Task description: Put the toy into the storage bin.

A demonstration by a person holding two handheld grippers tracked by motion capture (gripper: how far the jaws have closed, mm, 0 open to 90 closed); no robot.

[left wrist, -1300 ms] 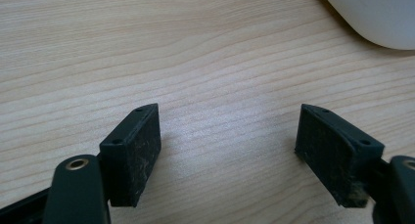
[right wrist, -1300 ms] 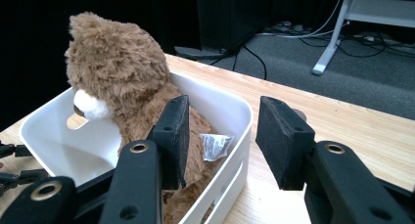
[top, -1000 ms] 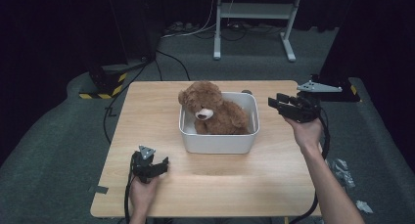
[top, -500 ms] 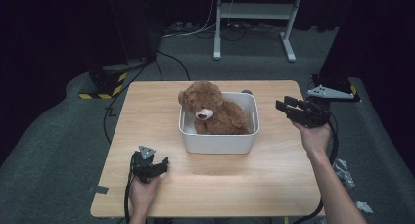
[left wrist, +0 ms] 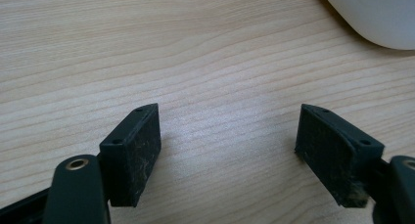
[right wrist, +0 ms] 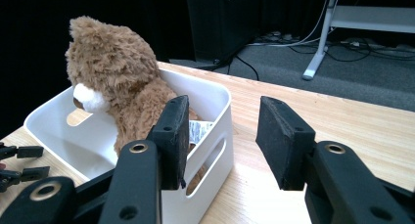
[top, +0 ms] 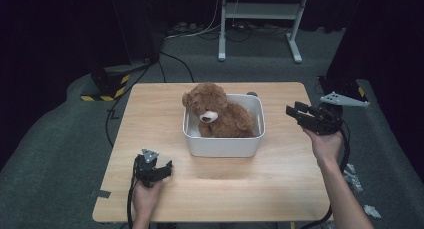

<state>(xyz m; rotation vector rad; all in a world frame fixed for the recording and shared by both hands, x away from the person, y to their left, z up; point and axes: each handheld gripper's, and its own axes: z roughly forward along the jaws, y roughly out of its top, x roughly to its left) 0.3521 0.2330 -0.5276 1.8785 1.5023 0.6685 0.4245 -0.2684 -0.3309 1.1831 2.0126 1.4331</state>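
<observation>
- Inside the white rounded plastic bin (top: 223, 145), at the middle of the light wooden table (top: 165, 104), the brown plush teddy bear (top: 217, 111) is seated upright, its head raised above the rim and its back turned to the bin's right wall.
- To the right of the bin, the right gripper (top: 297, 113) is held off the table with its jaws spread wide and nothing between them; in the right gripper view its pads (right wrist: 172, 136) are aimed at the bear's back, where a white sewn-in label (right wrist: 199, 131) is seen.
- Near the bin's front-left corner, the left gripper (top: 161, 170) is rested low over the tabletop, jaws wide apart and empty, as seen in the left gripper view (left wrist: 227, 155).
- A reach for the bear is judged to be the step in hand. The right gripper is best brought over the rim, not through the wall's handle slot, and closed on the bear's body or head.
- A deep, centred bite is advised, since soft plush is easily slipped from a shallow pinch.
- The bin may be dragged when the bear is lifted; it can be steadied by the left gripper.
</observation>
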